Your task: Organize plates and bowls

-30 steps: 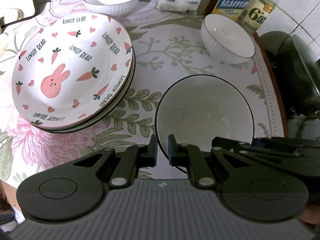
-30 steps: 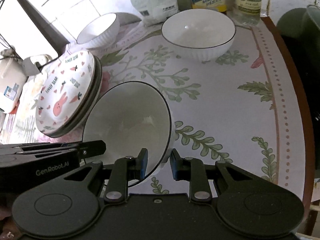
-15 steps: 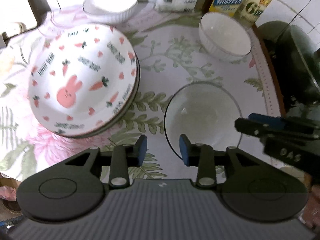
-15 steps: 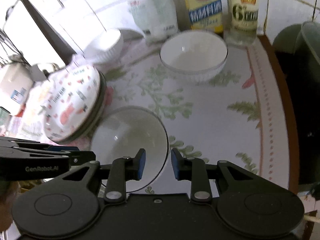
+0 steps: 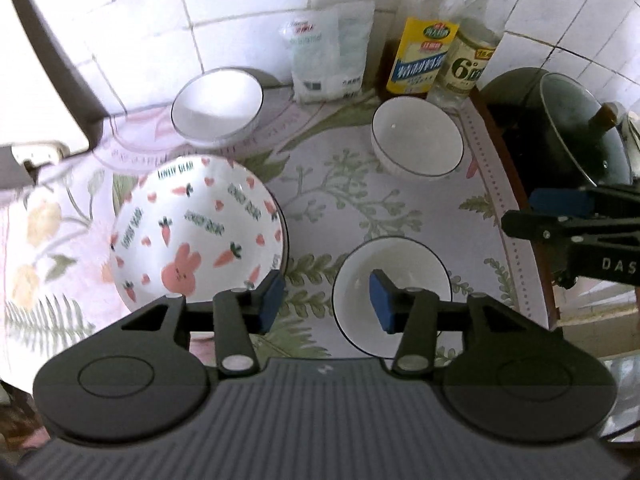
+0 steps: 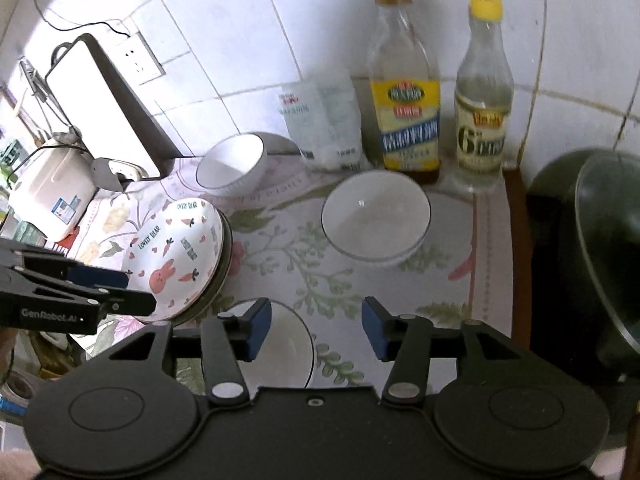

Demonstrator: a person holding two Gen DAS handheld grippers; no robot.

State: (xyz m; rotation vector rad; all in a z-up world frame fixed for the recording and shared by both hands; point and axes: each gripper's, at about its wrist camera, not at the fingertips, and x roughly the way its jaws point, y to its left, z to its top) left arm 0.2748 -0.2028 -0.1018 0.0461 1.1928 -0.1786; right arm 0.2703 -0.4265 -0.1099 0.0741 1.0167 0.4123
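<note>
My left claw (image 5: 327, 306) and right claw (image 6: 316, 330) both hang spread, their jaws having just been opening, nothing between the pads. The white black-rimmed bowl (image 5: 394, 270) sits on the floral tablecloth (image 5: 352, 200) below them; my own blue pads and frames cover its near rim in both views. Left of it lies the stack of rabbit-and-carrot plates (image 5: 196, 232), lower plates mostly hidden. Two more white bowls (image 5: 418, 142) stand far, near the bottles (image 6: 406, 92).
</note>
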